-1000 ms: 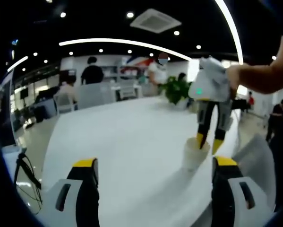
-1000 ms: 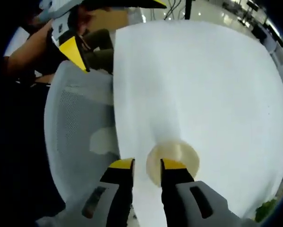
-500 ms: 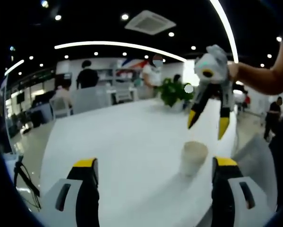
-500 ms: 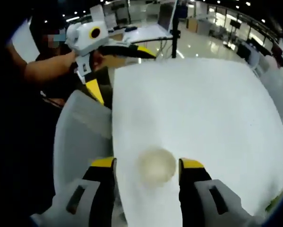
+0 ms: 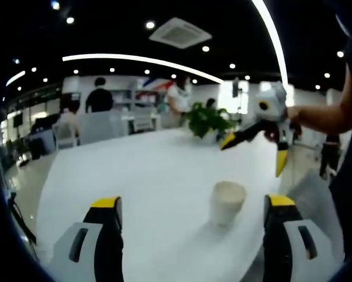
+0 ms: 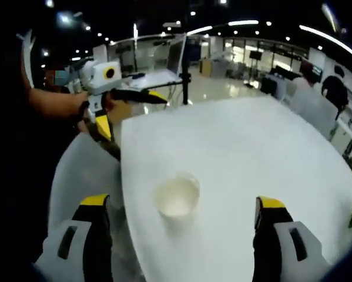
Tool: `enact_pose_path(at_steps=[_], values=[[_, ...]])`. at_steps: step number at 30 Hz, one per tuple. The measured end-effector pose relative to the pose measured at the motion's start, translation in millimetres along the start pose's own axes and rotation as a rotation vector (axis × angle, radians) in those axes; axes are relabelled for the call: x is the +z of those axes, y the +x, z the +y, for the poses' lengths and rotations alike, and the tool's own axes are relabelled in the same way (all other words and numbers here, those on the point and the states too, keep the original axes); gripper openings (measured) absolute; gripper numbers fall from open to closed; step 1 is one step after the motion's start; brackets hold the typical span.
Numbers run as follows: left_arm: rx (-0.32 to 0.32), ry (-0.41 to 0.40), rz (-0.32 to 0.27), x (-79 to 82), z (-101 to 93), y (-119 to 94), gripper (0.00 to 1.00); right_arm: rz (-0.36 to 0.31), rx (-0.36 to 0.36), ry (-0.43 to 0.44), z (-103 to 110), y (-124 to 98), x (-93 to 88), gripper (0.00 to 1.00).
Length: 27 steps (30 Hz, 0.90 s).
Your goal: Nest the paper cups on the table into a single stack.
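Paper cup stack (image 5: pixel 226 202), off-white, matte, tapered and round-rimmed, is standing upright near the edge of a smooth white table (image 5: pixel 140 170); whether it is one cup or several nested cannot be told. Left gripper (image 5: pixel 193 208), grey plastic with yellow-capped black fingers (image 5: pixel 107 207), is hovering with jaws spreading wide, holding nothing, the cup standing ahead between them, untouched. Right gripper (image 6: pixel 181 207), same build, is likewise gaping wide and empty above the cup (image 6: pixel 177 197). Green leafy plant (image 5: pixel 205 119) is sitting at the table's far end. Pale mesh chair back (image 6: pixel 84 176) is standing beside the table's near edge.
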State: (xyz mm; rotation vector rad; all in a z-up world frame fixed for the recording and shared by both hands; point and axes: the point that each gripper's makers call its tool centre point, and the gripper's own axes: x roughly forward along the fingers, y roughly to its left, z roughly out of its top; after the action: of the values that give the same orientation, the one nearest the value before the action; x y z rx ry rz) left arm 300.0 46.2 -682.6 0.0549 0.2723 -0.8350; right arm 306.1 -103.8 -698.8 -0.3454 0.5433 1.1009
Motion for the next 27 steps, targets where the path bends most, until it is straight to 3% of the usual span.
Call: enact_pose_path(at_steps=[4,8,9,11,15,22,27], values=[[0.001,-0.007,0.025,-10.5,-0.1,2.2,0.99,-0.163,-0.037,0.032,-4.7,-7.5,7.0,1.0],[-0.008,-0.001,0.037,-18.8,-2.7,1.6,0.99,-0.24,-0.089,0.021,-11.9,-18.9,6.2,1.0],[-0.007,-0.006,0.037,-19.6,-2.6,1.4,0.99,-0.312,-0.094,0.004,-10.6,-25.1,13.5,1.0],[0.008,-0.016,0.022,-18.8,-0.9,0.5,0.99,-0.385,-0.116,-0.009,-11.4,-34.4,18.1,1.0],[0.052,-0.034,-0.032,-13.3,3.4,-1.3,0.99,-0.373,-0.157,0.048,-15.7,-37.6,-6.2,1.0],[0.044,-0.018,-0.018,-22.5,-5.3,3.5,0.99,-0.383,-0.235,0.092,-14.8,-39.7,-33.9,1.0],[0.034,-0.018,-0.004,-29.4,-10.7,6.6,0.99,-0.407,-0.263,0.121,-10.4,-44.6,-39.8,1.0]])
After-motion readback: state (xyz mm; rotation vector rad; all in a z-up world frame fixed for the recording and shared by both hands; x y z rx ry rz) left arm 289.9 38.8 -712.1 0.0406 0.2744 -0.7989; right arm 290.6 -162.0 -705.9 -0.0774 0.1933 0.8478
